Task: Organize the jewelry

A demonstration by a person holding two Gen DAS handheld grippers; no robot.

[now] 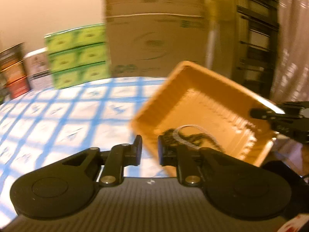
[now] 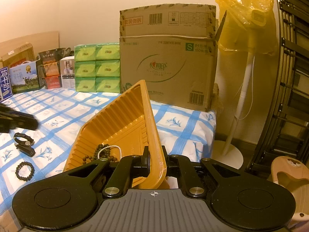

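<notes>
My right gripper (image 2: 155,161) is clamped on the rim of the orange ribbed plastic tray (image 2: 123,119), pads pinching the near wall, tray tipped up on edge in centre frame of the right wrist view. Inside its low corner: dark brown wooden bead string (image 2: 105,154) with a thin white pearl chain (image 2: 110,148) looped over it, both piled together. My left gripper (image 1: 149,150) has its jaws parted a little, nothing between the pads; the tray's lower corner (image 1: 193,108) sits just behind them, right of centre, blurred. Same beads and chain visible just past my left gripper's right finger (image 1: 164,150). Blue-and-white checked floral cloth (image 2: 63,116) covers the surface. On it, lower left of the right wrist view: black strap band with clasp (image 2: 24,139), below that a dark beaded bracelet (image 2: 24,169), both lying apart from the tray. Far back: large brown cardboard box (image 2: 168,58), stack of green tissue packs (image 2: 96,67) left of it, assorted cartons upper left. Right side: white floor fan under a yellow plastic bag (image 2: 249,19).
</notes>
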